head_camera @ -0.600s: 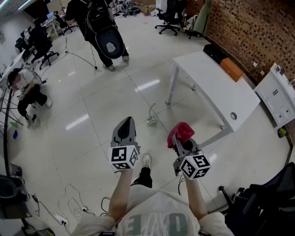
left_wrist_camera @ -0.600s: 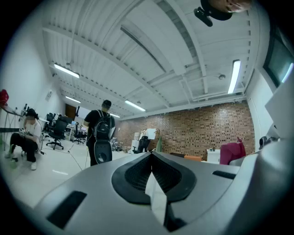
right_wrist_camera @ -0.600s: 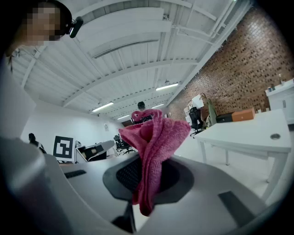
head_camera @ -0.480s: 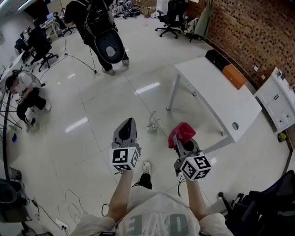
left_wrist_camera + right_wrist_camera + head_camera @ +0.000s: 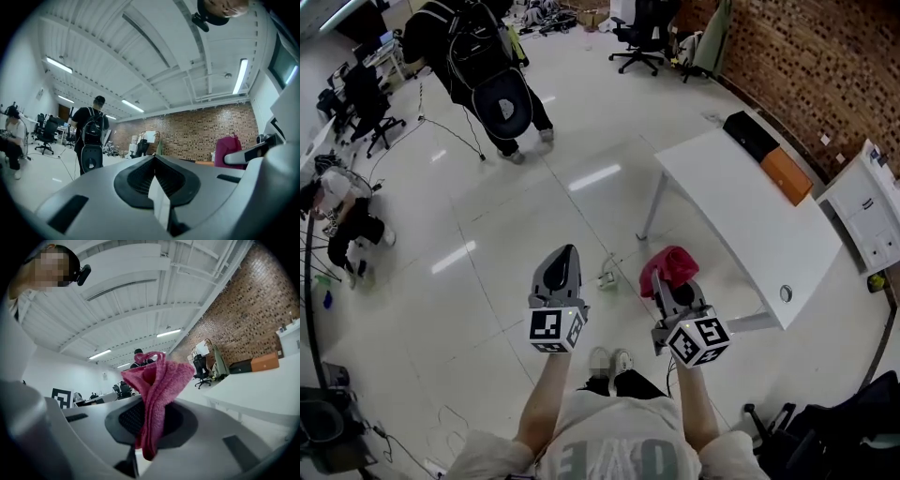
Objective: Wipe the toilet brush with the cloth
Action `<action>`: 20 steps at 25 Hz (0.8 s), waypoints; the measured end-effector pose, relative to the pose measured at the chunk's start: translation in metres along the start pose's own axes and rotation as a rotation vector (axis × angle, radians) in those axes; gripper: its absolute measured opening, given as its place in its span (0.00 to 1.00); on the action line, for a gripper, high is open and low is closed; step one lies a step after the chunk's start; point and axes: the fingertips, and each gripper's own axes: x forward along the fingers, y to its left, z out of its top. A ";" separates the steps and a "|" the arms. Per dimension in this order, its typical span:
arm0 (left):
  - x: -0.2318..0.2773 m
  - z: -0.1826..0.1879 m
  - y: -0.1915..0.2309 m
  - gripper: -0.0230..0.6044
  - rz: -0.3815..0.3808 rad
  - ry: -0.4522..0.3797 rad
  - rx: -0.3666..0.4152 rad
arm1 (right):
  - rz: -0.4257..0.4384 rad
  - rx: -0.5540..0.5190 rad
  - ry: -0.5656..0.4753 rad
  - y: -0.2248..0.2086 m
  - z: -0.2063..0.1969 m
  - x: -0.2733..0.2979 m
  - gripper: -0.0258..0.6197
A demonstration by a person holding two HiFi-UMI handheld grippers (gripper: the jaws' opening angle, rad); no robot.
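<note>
In the head view both grippers are held level above a glossy white floor. My right gripper (image 5: 662, 281) is shut on a pink cloth (image 5: 668, 264), which bunches up above its jaws; in the right gripper view the cloth (image 5: 157, 394) hangs folded between the closed pads. My left gripper (image 5: 568, 253) is shut with nothing in it, and the left gripper view shows its jaws (image 5: 154, 158) closed together. On the floor between and beyond the grippers stands a small white object with a thin handle (image 5: 607, 276), too small to tell whether it is the toilet brush.
A white table (image 5: 741, 220) stands to the right, with a black box (image 5: 750, 134) and an orange box (image 5: 787, 174) on it. A person with a backpack (image 5: 487, 80) walks at the back left. Another person (image 5: 337, 220) crouches at the far left. Office chairs (image 5: 637, 37), a white cabinet (image 5: 867, 206).
The view has moved forward: the table and the small floor object lie nearer and lower in the picture. The backpack person has shifted left. Both grippers keep their stance.
</note>
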 end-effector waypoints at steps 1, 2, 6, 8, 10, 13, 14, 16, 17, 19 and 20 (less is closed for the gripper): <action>0.006 0.000 -0.001 0.04 0.002 0.003 -0.003 | 0.005 0.001 0.005 -0.006 0.003 0.007 0.09; 0.010 -0.001 -0.001 0.04 0.007 0.009 -0.006 | 0.009 0.004 0.012 -0.011 0.005 0.012 0.09; 0.020 -0.006 -0.004 0.04 0.014 0.020 0.010 | 0.032 0.002 0.021 -0.022 0.009 0.028 0.09; 0.025 -0.007 -0.004 0.04 0.026 0.017 0.007 | 0.043 0.003 0.029 -0.028 0.011 0.034 0.09; 0.036 -0.010 -0.003 0.04 0.034 0.016 0.014 | 0.053 0.003 0.040 -0.038 0.013 0.043 0.09; 0.049 -0.030 0.004 0.04 0.016 0.032 0.049 | 0.065 -0.013 0.042 -0.051 0.001 0.056 0.09; 0.053 -0.044 0.009 0.04 0.011 0.034 0.058 | 0.069 -0.027 0.037 -0.057 -0.010 0.060 0.09; 0.066 -0.088 0.023 0.04 0.018 0.035 0.056 | 0.075 -0.058 0.027 -0.078 -0.041 0.075 0.09; 0.073 -0.120 0.030 0.04 0.026 0.043 0.052 | 0.075 -0.065 0.027 -0.093 -0.064 0.084 0.09; 0.081 -0.200 0.045 0.04 0.043 0.068 0.052 | 0.077 -0.061 0.029 -0.125 -0.128 0.103 0.09; 0.085 -0.244 0.053 0.04 0.047 0.075 0.057 | 0.081 -0.059 0.025 -0.143 -0.164 0.113 0.09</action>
